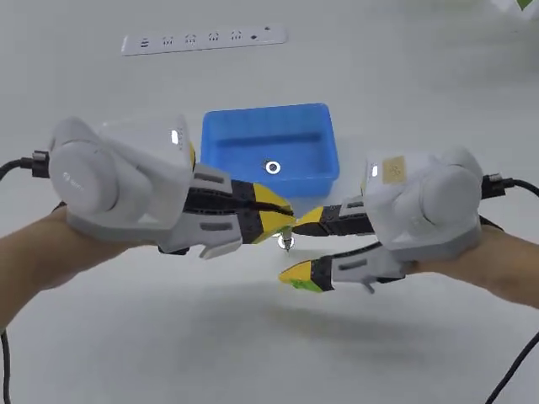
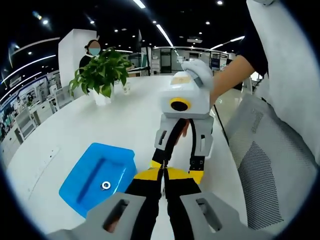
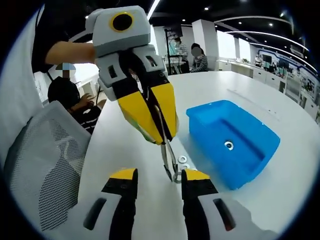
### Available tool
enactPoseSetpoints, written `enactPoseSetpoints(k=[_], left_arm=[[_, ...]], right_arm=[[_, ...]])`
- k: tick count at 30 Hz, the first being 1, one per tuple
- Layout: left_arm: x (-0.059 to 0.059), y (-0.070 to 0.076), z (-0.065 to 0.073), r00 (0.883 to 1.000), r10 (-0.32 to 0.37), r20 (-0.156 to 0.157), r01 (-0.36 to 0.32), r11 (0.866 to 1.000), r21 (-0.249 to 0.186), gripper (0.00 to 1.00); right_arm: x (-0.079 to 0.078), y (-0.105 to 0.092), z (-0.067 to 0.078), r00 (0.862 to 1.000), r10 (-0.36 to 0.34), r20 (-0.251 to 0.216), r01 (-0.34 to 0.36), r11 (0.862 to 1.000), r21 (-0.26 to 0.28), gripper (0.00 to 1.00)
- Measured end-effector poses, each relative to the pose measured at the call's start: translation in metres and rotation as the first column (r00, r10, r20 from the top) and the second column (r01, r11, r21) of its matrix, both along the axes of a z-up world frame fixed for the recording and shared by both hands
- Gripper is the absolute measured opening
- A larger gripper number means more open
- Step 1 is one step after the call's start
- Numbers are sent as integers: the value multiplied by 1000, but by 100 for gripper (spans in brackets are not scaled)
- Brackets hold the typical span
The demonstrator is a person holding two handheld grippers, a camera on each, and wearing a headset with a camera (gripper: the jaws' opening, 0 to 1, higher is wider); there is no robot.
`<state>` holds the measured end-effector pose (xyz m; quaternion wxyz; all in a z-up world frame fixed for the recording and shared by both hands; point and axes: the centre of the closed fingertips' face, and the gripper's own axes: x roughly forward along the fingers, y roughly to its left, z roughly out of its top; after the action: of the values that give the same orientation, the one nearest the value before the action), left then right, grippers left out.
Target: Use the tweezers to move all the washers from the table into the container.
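Observation:
My left gripper (image 1: 282, 217) is shut on thin metal tweezers (image 1: 286, 239), which point down at the white table just in front of the blue container (image 1: 313, 172). In the right gripper view the tweezers (image 3: 168, 150) hang from the left gripper (image 3: 160, 131), their tips beside two small washers (image 3: 183, 159) on the table. I cannot tell whether the tips pinch one. One washer (image 1: 272, 167) lies inside the container (image 3: 260, 150). My right gripper (image 3: 159, 176) stands open, its jaws on either side of the tweezer tips.
A white power strip (image 1: 205, 39) lies at the table's far edge. A potted plant (image 2: 99, 75) stands further along the table (image 2: 125, 120). A mesh chair (image 2: 270, 165) is at the table's side, and people sit in the background.

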<state>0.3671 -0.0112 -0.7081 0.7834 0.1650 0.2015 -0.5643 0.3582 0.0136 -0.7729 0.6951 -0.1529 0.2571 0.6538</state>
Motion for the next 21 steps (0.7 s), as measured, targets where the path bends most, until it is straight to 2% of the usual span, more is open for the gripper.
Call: enactPoseSetpoints(k=[2, 4, 7, 9, 13, 16, 21], left_arm=[[0, 0, 0, 1000, -2, -2, 2, 1000, 1, 6], [0, -1, 0, 1000, -4, -1, 4, 1000, 4, 6], [-1, -1, -1, 1000, -15, 12, 15, 1000, 22, 6], [-2, -1, -1, 1000, -22, 11, 21, 999, 26, 6], [-2, -1, -2, 1000, -22, 12, 22, 999, 29, 6], [0, 1, -3, 1000, -14, 13, 14, 999, 31, 6], [1, 2, -4, 1000, -19, 19, 18, 999, 44, 6]], right_arm=[[3, 3, 1, 1000, 29, 12, -29, 1000, 9, 28], [1, 5, 3, 996, 90, 30, -91, 996, 26, 23], [-2, 4, 2, 986, 159, 58, -160, 987, 16, 22], [-1, 3, 3, 986, 158, 45, -159, 987, 26, 21], [5, 3, 0, 982, 169, 83, -172, 985, 23, 12], [4, 5, -3, 980, 177, 87, -179, 984, 16, 11], [4, 5, -2, 973, 194, 128, -197, 980, 14, 10]])
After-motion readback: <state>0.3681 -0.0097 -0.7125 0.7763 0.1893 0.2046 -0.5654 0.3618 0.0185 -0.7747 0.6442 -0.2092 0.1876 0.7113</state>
